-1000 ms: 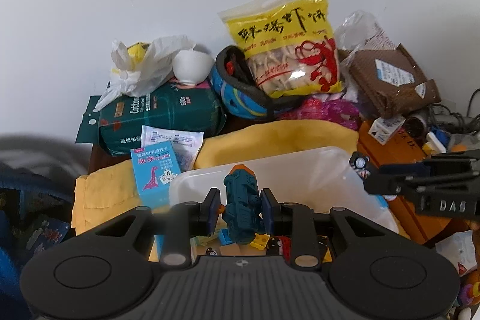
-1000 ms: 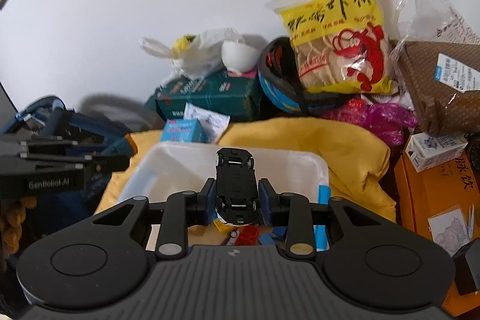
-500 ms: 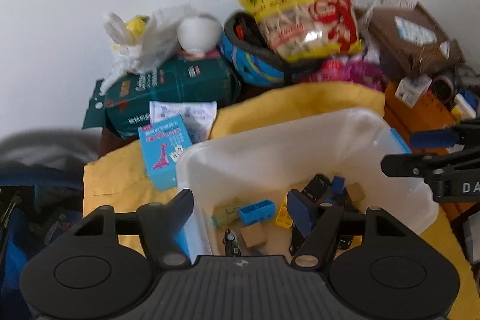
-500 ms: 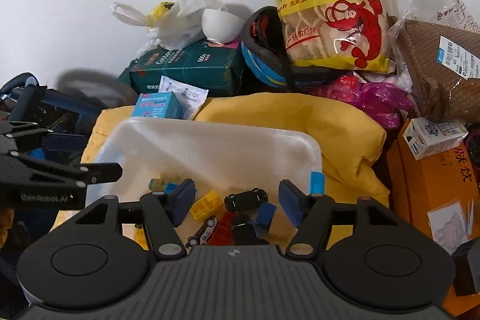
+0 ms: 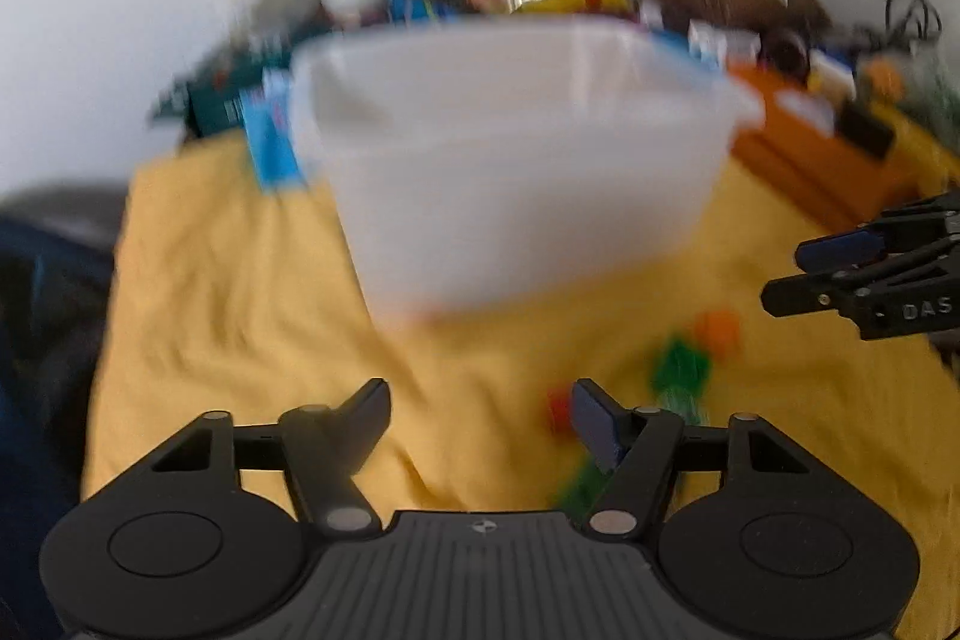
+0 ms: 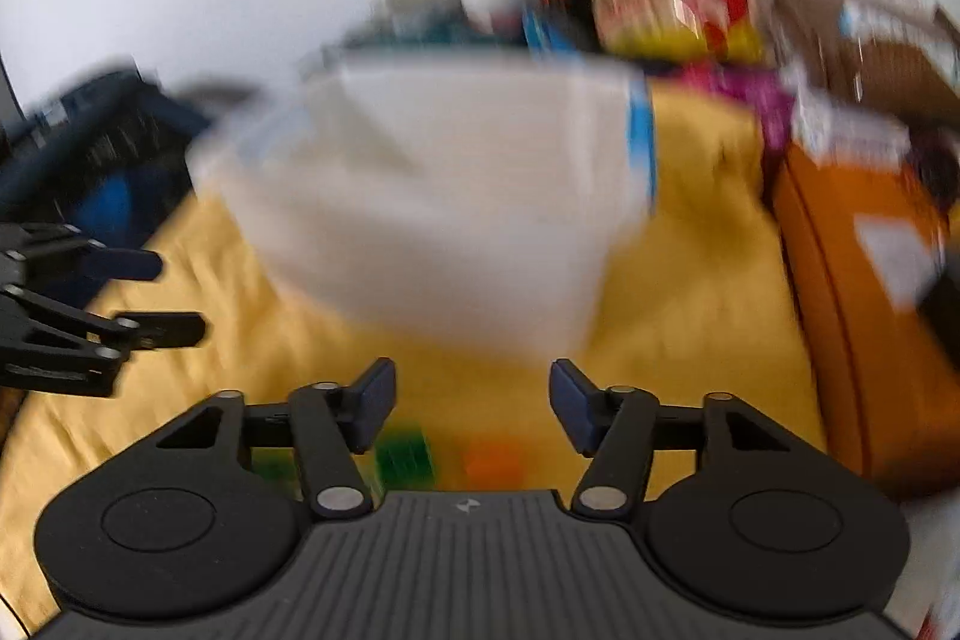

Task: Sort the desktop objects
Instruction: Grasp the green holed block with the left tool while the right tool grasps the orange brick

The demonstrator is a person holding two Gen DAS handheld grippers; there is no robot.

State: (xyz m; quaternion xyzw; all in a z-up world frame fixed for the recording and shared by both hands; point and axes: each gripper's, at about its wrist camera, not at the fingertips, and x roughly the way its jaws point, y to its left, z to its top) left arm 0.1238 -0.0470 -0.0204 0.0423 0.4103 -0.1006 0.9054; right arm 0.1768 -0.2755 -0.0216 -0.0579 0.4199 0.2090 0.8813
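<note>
L gripper & R gripper: jaws closing, empty. Bin ahead; green brick, orange brick near.

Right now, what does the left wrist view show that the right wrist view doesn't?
Left wrist only: a small red piece beside the open left tool, and cables at far right. Right wrist only: a dark blue bag at far left. Both: the white tub, yellow cloth, green brick, orange brick, and the open right tool, all blurred.
</note>
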